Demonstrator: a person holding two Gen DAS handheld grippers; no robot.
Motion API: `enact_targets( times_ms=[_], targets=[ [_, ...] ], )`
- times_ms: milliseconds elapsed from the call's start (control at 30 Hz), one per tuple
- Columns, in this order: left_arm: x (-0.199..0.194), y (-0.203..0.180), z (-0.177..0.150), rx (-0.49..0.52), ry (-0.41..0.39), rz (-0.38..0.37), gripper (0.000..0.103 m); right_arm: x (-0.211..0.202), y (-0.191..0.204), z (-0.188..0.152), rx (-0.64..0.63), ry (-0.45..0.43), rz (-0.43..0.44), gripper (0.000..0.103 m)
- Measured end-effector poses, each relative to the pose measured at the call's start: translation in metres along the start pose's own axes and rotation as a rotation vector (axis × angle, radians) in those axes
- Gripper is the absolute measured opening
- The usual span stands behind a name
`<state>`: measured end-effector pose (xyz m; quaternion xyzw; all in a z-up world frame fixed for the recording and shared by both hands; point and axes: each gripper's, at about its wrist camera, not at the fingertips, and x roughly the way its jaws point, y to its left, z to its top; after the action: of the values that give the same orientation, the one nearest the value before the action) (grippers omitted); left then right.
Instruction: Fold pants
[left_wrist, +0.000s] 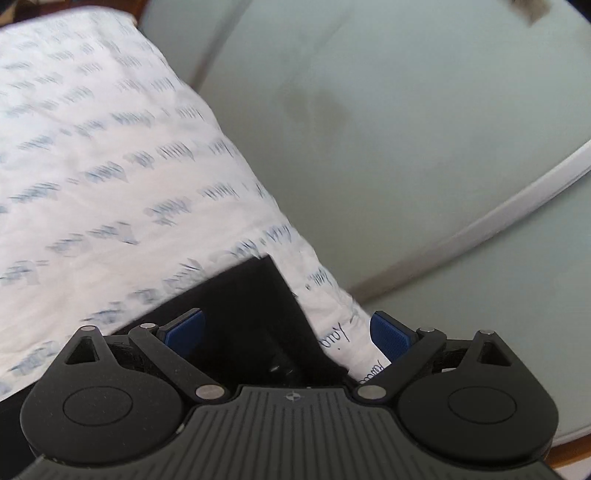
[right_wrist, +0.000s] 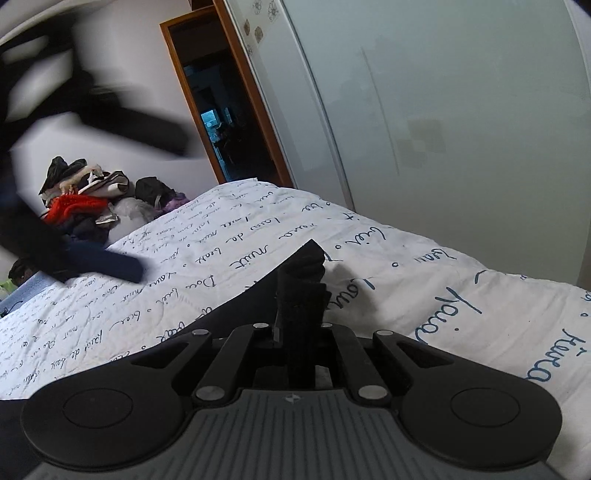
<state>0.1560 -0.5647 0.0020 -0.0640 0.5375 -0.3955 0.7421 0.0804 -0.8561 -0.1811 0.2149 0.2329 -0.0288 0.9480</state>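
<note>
Left gripper (left_wrist: 286, 338) sits low in the frame, jaws spread wide, blue pads (left_wrist: 389, 334) showing well apart at either side of the centre. Right gripper (right_wrist: 295, 326), lower centre of its frame, has its jaws drawn close together, linkage arms folded inward, pinched tight on a bunched fold of the dark pants (right_wrist: 301, 280) standing up between them.

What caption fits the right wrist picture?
Right gripper shut on a bunched edge of the dark pants above a script-printed bedspread, clothes pile behind.
</note>
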Motion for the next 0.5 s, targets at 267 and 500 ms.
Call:
enact_targets(
  times_ms=[267,500],
  targets=[
    [0.067,-0.038,0.007,0.134,0.123,0.171,0.090,-0.005,0.017,-0.003,-0.086,-0.034,-0.005,0.002],
    [0.072,-0.022,0.005,0.139,0.120,0.256,0.030,-0.005,0.013,0.000,-0.062,-0.025,0.013,0.003]
  ],
)
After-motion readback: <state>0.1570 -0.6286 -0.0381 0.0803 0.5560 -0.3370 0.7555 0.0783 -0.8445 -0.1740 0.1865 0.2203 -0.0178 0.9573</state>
